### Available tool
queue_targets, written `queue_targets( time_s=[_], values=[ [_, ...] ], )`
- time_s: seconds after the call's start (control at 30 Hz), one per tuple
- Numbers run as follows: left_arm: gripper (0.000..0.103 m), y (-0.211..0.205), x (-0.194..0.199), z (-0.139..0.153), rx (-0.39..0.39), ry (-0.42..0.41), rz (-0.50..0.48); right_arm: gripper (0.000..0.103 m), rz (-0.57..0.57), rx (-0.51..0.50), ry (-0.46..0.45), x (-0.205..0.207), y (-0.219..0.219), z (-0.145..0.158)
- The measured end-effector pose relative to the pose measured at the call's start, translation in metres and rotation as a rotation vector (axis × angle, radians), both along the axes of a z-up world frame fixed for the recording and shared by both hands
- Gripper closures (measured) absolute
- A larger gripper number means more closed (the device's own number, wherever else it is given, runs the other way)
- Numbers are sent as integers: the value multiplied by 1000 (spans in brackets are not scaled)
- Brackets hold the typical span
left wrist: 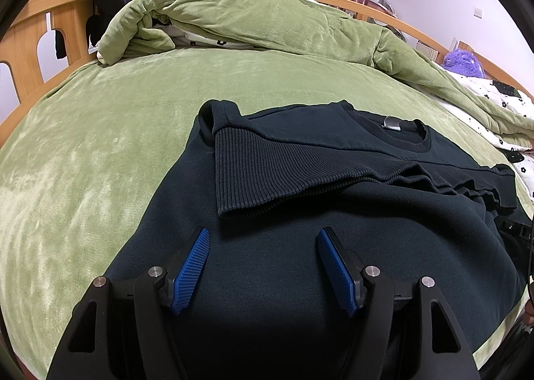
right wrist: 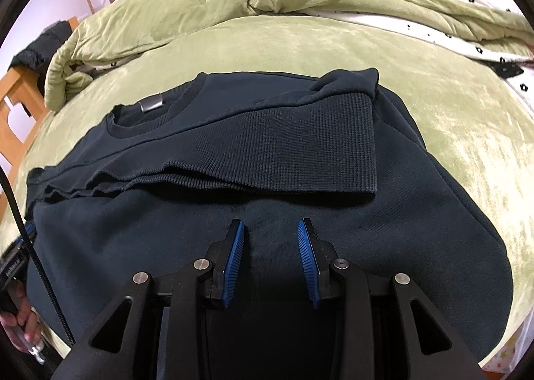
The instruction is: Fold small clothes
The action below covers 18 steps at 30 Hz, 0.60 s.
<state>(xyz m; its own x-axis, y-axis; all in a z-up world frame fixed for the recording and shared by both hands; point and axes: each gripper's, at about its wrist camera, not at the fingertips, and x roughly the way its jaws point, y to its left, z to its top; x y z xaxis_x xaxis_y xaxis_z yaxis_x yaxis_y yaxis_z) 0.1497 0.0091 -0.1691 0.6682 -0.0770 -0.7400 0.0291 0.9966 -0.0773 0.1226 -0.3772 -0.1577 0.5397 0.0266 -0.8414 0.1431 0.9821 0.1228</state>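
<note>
Your left gripper [left wrist: 263, 239] and right gripper [right wrist: 271, 229] hover parted and empty above the dark sweatshirt [left wrist: 300, 263], centre frame on the green bedspread [left wrist: 83, 163]. Only the right wrist view shows a hand [right wrist: 20, 323], lower left.

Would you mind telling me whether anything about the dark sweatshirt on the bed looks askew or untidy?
Slightly. The dark navy sweatshirt lies flat on the green plush blanket, but the folded-up ribbed hem band sits slanted, with rippled layers at one end. Behind it, the green quilt is bunched up.
</note>
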Motion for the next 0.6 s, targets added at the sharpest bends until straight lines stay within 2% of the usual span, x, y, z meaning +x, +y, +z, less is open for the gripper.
queue_targets(
  time_s=[0.6],
  values=[
    [37,0,0,0,0,-1,0,69,2,-8,0,-1,0,0]
  ],
)
